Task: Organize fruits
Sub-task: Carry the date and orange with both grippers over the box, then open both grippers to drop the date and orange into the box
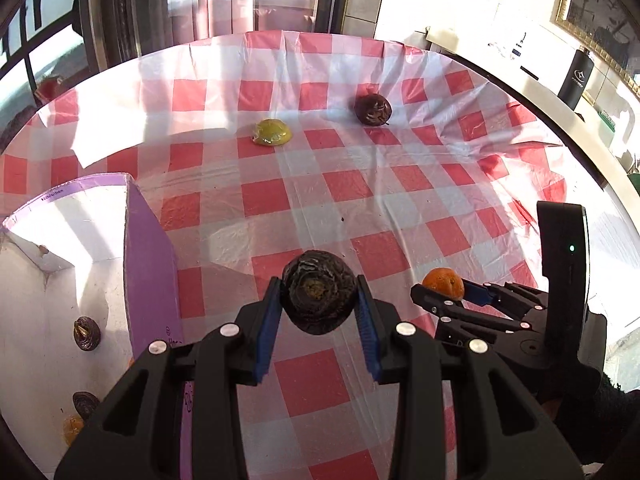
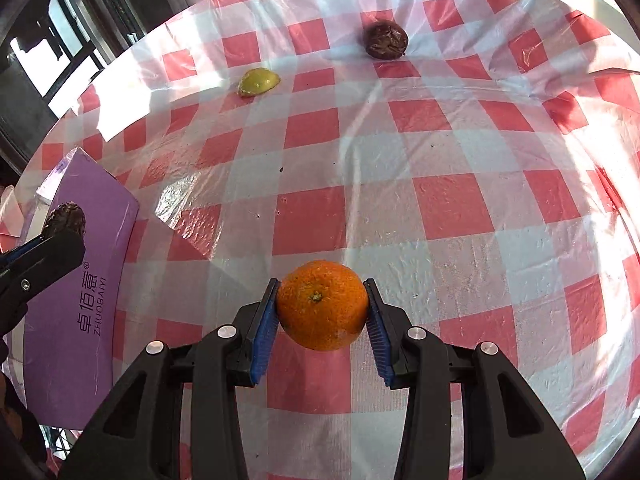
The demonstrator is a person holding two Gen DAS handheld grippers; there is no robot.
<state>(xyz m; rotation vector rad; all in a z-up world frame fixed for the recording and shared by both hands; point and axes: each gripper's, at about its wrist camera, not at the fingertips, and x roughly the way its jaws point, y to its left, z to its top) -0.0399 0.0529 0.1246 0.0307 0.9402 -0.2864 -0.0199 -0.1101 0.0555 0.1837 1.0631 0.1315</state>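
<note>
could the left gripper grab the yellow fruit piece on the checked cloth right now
Probably not: the left gripper is shut on a dark wrinkled round fruit. The cloth up to the yellow fruit piece lies bare, so only its load stands in the way.

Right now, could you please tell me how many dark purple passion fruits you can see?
4: one held in the left gripper, one on the tablecloth at the far side, two inside the purple box. More may be hidden in the box.
</note>
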